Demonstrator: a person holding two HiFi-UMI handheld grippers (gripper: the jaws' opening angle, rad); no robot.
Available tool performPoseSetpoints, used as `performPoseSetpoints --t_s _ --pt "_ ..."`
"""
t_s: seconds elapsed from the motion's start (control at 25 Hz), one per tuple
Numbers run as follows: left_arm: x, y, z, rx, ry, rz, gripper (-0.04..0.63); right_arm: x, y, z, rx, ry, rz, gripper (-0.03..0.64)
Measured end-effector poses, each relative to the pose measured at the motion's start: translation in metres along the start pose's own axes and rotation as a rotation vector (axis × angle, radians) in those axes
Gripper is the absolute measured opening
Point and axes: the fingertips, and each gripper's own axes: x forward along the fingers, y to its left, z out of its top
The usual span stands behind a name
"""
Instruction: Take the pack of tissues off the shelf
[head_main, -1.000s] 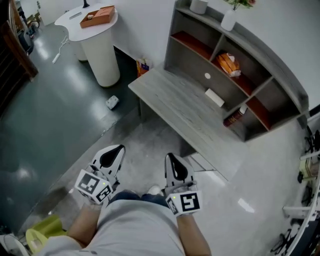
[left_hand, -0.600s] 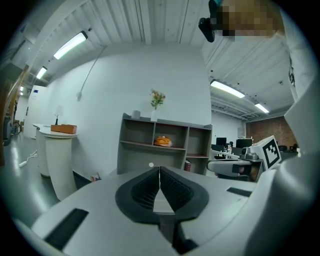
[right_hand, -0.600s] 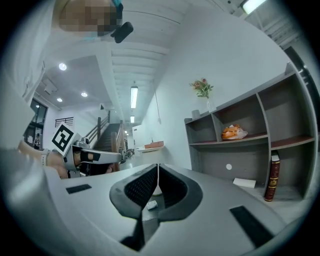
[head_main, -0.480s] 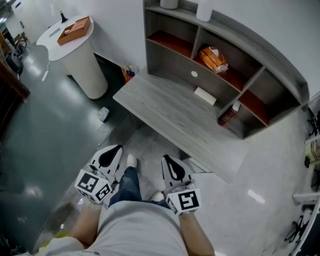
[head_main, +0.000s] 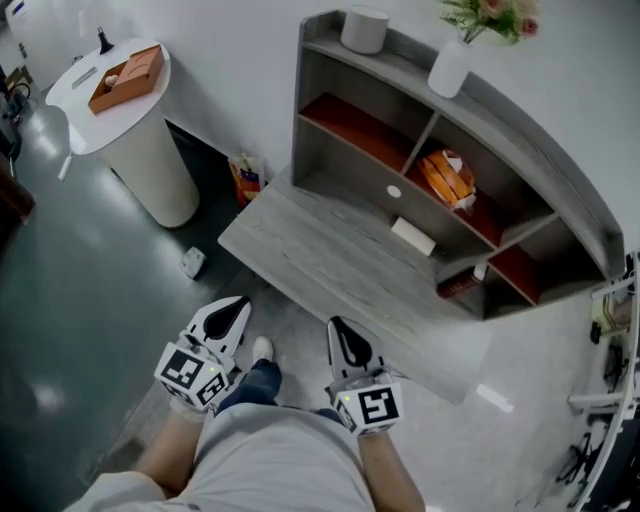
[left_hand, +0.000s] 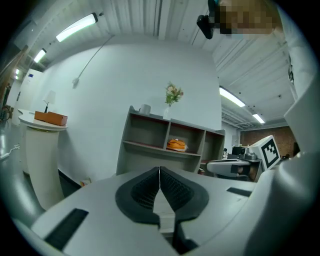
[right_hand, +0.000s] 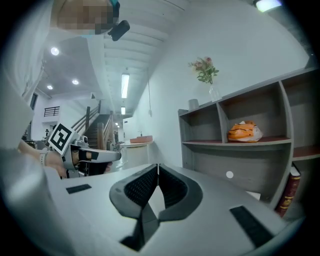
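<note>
head view, shelf: grey shelf seen against the white wall, with a grey desk in front of it
head view, pack of tissues: orange pack of tissues seen lying in the middle upper compartment of the shelf, untouched
head view, left gripper: left gripper held low, well apart from the shelf, pointed towards it
head view, right gripper: right gripper held beside the left one, also well short of the shelf
head view, vase: white vase with flowers seen on top of the shelf, above the pack
left gripper view, jaws: left gripper jaws seen clenched together, nothing gripped
left gripper view, pack of tissues: pack seen far ahead, inside the shelf
right gripper view, jaws: right gripper jaws seen pressed together, nothing between them
right gripper view, pack of tissues: pack seen on the upper board of the shelf, up and to the right of the jaws
</note>
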Motion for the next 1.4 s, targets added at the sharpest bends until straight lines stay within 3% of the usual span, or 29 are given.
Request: performPoseSetpoints --t_s 0.4,0.68,0.88,1.16,1.4 --pt "0.057 0.101 0.021 -0.001 0.043 -0.126 0.017 0.114 -0.010 0.022 0.001 -0.006 -0.109 0.021" --pt "0.101 0.132 0.034 0.027 0.069 -0.232 0.017 0.146 -0.025 0.035 0.012 -0.024 -0.220 0.021" --pt "0.134 0.113 0.034 0.040 0.089 -0.330 0.018 0.130 -0.051 0.040 0.033 -0.040 -0.337 0.021" --pt "0.187 0.052 0.034 0.080 0.124 -0.479 0.018 0.081 -0.101 0.038 0.067 -0.054 -0.502 0.021" --pt "0.237 -0.003 0.040 0.097 0.138 -0.550 0.019 0.028 -0.151 0.034 0.088 -0.041 -0.630 0.021"
